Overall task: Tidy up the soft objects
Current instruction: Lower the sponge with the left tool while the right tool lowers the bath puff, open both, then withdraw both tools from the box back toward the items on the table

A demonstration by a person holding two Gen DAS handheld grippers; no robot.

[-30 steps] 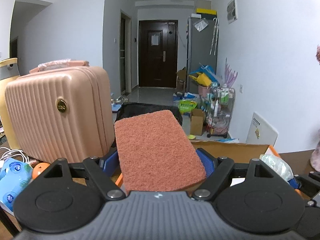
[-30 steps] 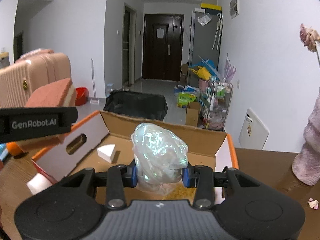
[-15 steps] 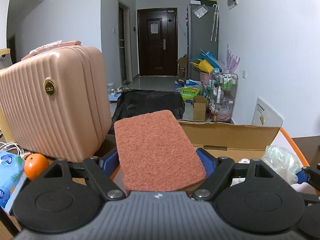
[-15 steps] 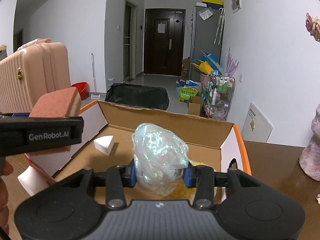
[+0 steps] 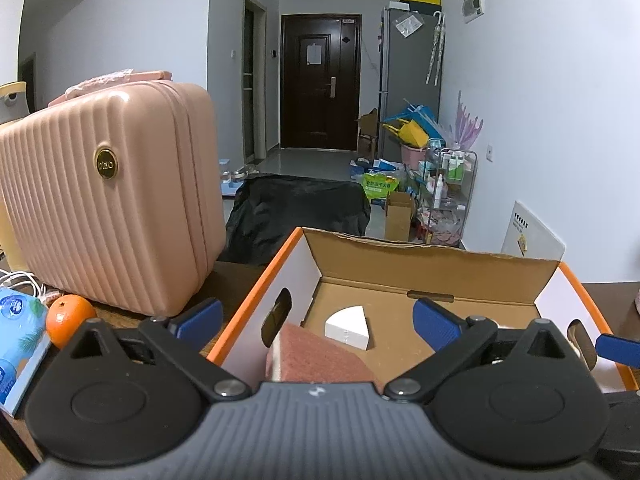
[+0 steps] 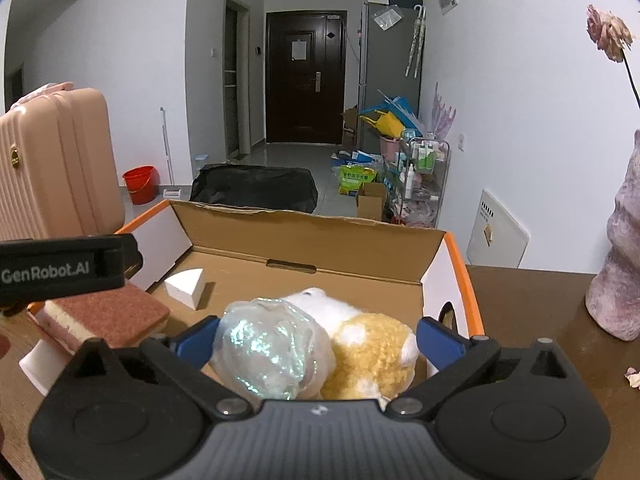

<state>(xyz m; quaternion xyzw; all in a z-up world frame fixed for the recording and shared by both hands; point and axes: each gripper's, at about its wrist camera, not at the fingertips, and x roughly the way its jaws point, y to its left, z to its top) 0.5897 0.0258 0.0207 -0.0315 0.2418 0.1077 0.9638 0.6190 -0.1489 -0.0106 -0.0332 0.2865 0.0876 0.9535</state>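
An open cardboard box (image 5: pixel 436 272) with orange edges sits on the brown table; it also shows in the right wrist view (image 6: pixel 320 248). My left gripper (image 5: pixel 318 316) is open above the box; the red-brown sponge (image 5: pixel 316 360) lies free below it, also seen in the right wrist view (image 6: pixel 108 316). My right gripper (image 6: pixel 318 338) is open; the shiny crumpled clear bag (image 6: pixel 272 354) lies between its fingers beside a yellow and white plush toy (image 6: pixel 368 344) in the box. A white foam wedge (image 5: pixel 347 326) lies on the box floor.
A pink ribbed suitcase (image 5: pixel 108 200) stands left of the box. An orange (image 5: pixel 69 318) and a blue tissue pack (image 5: pixel 18 328) lie at the left edge. A pink vase (image 6: pixel 618 272) with a dried flower stands on the table to the right.
Both grippers opened. The sponge dropped from my left gripper into the box's left side. The shiny bag left my right gripper's grip and rests by the plush toy. Both grippers moved over the box.
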